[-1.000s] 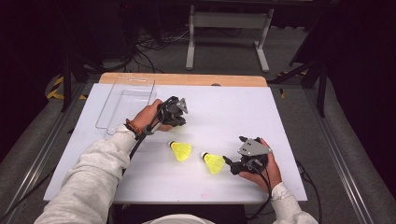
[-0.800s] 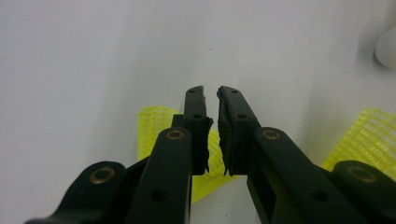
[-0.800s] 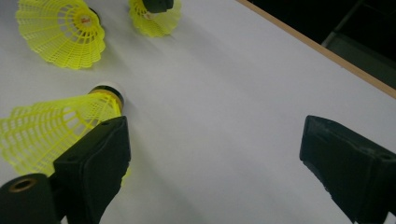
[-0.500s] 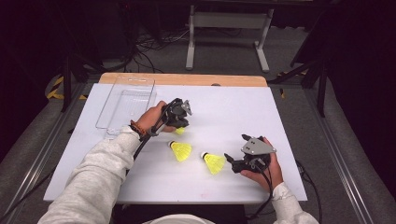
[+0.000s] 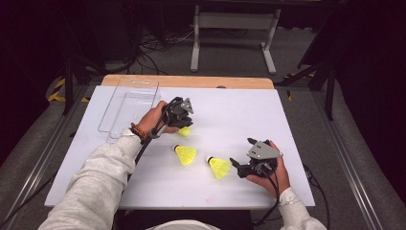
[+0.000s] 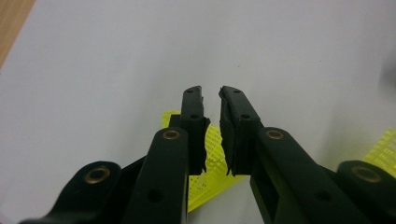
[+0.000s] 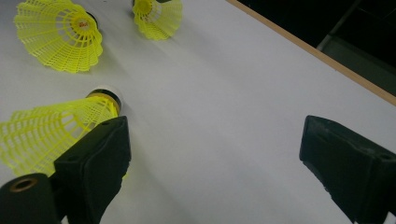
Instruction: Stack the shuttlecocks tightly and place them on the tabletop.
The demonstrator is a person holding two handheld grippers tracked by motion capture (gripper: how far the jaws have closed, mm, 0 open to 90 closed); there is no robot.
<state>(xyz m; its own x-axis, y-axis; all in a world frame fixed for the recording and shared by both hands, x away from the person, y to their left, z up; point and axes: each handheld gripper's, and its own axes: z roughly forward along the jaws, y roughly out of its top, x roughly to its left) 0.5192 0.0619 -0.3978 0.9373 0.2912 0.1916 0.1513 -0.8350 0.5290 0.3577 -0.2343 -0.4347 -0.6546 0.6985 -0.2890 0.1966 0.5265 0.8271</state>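
White tabletop (image 5: 306, 124) below, my left jaws, just easing apart, straddle a yellow shuttlecock (image 6: 212, 161) skirt without pinching; next they must clamp it, right jaws spread idle.

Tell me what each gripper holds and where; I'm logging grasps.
Left gripper: the mesh skirt of a shuttlecock lies between jaws that have just been opening; a pinch cannot be told. Right gripper: open, nothing.

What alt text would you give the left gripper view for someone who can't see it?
Two black fingers of the left gripper, nearly together and just easing apart, have the mesh skirt of a yellow shuttlecock between them on a white table. Another yellow skirt peeks in at right.
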